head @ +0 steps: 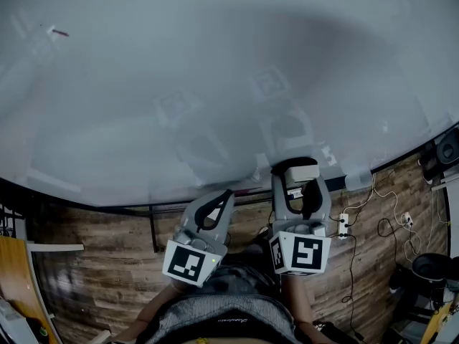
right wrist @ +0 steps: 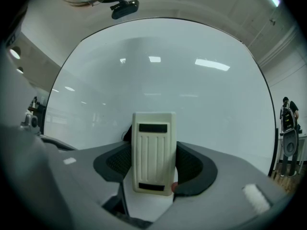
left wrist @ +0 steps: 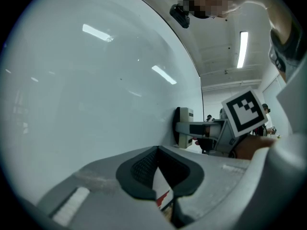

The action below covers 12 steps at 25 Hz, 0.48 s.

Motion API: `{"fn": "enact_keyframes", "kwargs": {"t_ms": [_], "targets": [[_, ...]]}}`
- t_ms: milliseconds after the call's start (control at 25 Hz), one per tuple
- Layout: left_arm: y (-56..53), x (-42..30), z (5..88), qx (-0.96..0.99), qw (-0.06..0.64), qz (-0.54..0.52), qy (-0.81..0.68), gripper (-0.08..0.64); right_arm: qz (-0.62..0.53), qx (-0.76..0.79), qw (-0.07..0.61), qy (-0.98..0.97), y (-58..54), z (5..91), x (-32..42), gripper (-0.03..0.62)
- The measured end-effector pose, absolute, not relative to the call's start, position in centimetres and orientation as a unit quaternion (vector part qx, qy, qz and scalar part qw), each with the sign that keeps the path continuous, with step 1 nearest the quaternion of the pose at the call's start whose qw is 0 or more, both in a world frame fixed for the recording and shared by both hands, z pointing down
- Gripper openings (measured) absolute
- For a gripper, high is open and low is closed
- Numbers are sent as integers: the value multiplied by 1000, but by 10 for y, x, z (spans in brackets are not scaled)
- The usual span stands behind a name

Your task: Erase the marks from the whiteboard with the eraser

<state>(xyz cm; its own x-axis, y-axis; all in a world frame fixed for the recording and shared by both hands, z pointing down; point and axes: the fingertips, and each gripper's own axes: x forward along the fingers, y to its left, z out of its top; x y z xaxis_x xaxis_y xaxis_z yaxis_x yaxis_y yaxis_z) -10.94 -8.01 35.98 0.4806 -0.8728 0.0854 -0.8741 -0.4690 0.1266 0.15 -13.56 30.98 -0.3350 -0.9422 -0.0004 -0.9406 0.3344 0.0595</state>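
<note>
Cream eraser (right wrist: 153, 150) in R hand-held gripper (right wrist: 154, 170)

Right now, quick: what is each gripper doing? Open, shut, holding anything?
Left gripper: tongs shut, holding nothing.
Right gripper: tongs shut on the eraser.

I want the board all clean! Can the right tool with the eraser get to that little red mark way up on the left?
Probably yes. The right tool holds the eraser low on the whiteboard, and only bare board lies between it and the red mark, though that's a long stretch.
</note>
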Motion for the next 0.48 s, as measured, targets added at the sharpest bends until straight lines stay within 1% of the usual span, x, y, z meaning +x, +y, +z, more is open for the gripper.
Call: {"fn": "enact_keyframes", "kwargs": {"t_ms": [200, 480], "targets": [[-42, -185, 369, 843, 84, 2, -532, 3, -34, 570, 20, -821, -104, 312, -63, 262], [-22, -248, 377, 827, 64, 19, -558, 3, -51, 574, 36, -816, -102, 310, -80, 262]]}}
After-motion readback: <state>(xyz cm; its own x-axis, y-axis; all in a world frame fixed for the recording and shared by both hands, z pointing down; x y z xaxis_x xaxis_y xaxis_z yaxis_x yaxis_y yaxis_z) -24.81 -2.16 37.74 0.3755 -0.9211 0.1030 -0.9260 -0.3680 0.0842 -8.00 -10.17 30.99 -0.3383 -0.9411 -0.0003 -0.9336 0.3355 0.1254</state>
